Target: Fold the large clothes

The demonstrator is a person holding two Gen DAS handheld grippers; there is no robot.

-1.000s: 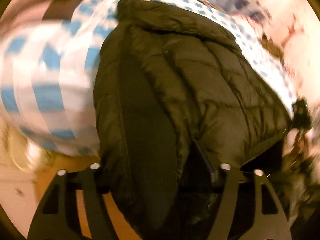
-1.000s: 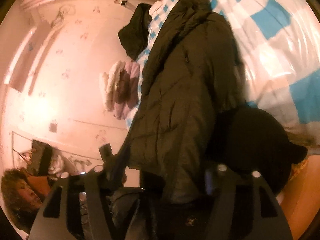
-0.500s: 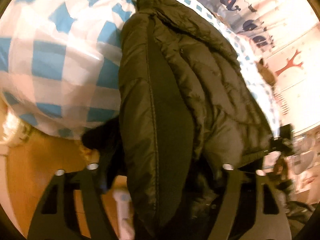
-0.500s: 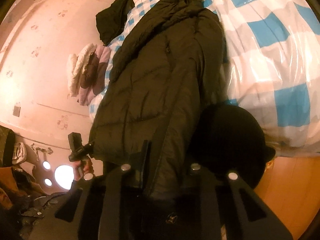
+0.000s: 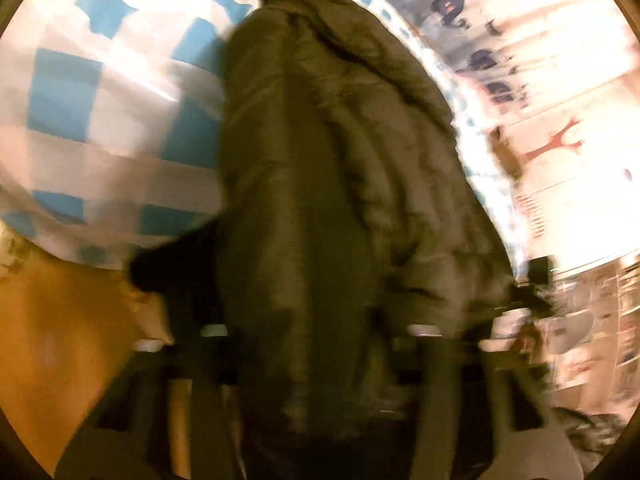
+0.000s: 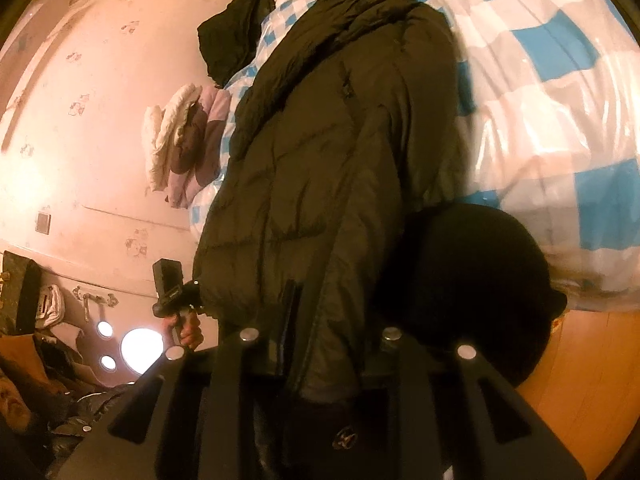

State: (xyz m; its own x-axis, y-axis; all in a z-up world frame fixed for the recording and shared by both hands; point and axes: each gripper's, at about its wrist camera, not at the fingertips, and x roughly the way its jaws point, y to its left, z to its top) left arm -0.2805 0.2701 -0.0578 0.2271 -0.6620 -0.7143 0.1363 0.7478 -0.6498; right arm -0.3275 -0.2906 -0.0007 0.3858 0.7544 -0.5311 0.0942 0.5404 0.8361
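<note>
The left tongs (image 5: 316,364) have just been closing, and the blurred left view shows their arms drawn in narrow against the near hem of the dark padded coat (image 5: 344,208), cloth filling the gap between them; the right tongs (image 6: 316,360) closed a little sooner and now sit tight on the same hem, with fabric bunched between the arms; a second ago both pairs stood wide apart around that edge, so what has changed is simply that the coat is now caught at two points along its bottom; I take that to mean the grasp is made and the fold itself, lifting the hem up towards the collar, is yet to come.

The coat lies lengthwise on the bed (image 6: 560,92), on a blue and white checked cover, its hem hanging over the near edge above the wooden floor (image 6: 580,364).

Counting: one coat being handled; two pairs of tongs; one dark garment (image 6: 236,28) heaped farther up the bed; one pale folded bundle (image 6: 184,136) at the bed's side; one person's hand (image 6: 184,328) low in the right view, holding a small camera (image 6: 170,284).
</note>
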